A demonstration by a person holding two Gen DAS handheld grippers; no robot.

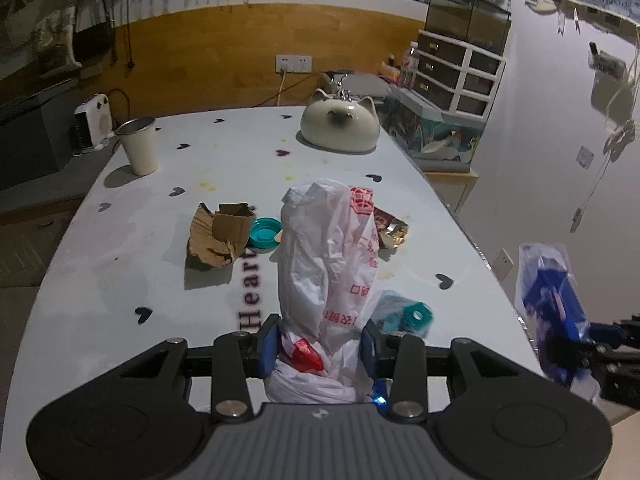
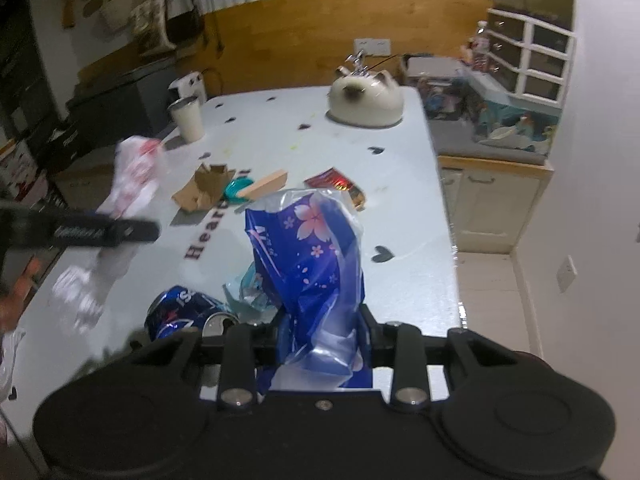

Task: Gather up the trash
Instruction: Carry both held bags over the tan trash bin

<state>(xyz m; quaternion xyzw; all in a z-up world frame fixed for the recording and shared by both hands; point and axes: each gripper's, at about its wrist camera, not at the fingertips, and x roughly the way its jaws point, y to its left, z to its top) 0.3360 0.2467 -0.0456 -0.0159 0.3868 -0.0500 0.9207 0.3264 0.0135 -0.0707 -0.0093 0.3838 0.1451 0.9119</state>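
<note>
- The blue flower-printed plastic bag [image 2: 308, 256] fills the middle of the right wrist view, hiding the table [image 2: 400, 200] behind it; its lower end is cut off by the gripper body; in the left view it is a blurred shape at the table's right edge.
- The white plastic carrier bag with red print [image 1: 328, 264] hides part of the red snack wrapper [image 1: 390, 226]; in the right view it is smeared by motion near the left edge.
- The left gripper [image 1: 320, 346] is closed on the white bag's lower folds — both blue pads press it.
- The right gripper [image 2: 322, 338] has narrow jaws clamping the blue bag.
- A crushed blue drinks can [image 2: 184, 314] lies at the near edge; torn brown cardboard [image 1: 220, 236] and a teal plastic lid [image 1: 264, 236] sit mid-table.
</note>
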